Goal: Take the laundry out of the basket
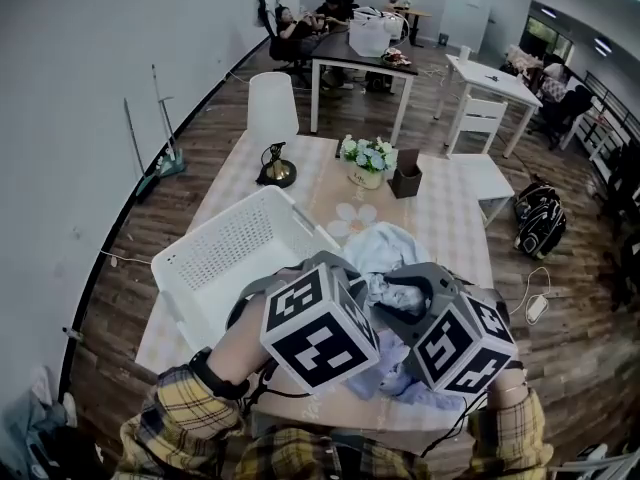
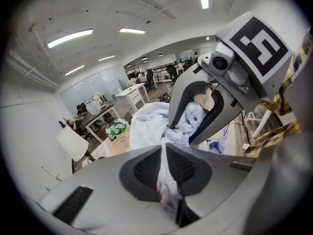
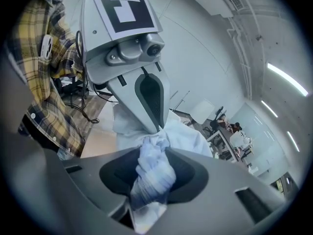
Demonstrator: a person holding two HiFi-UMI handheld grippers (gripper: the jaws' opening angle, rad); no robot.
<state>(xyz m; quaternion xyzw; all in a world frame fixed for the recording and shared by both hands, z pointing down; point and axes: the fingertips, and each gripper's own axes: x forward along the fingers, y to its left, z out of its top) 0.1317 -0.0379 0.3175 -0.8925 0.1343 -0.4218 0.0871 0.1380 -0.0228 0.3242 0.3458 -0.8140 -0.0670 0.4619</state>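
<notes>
Left gripper [image 2: 164,168] almost fully closed, clamped on a thin fold of the pale blue garment [image 1: 385,250]. Right gripper [image 3: 154,166] partly open, clamped on a thick wad of the same cloth, gap between pads filled. Grippers side by side, tips nearly meeting; garment bunched at and ahead of both tips, loose part trailing beneath. Garment outside the white basket [image 1: 225,253], just to its right, above near edge of table [image 1: 455,223].
</notes>
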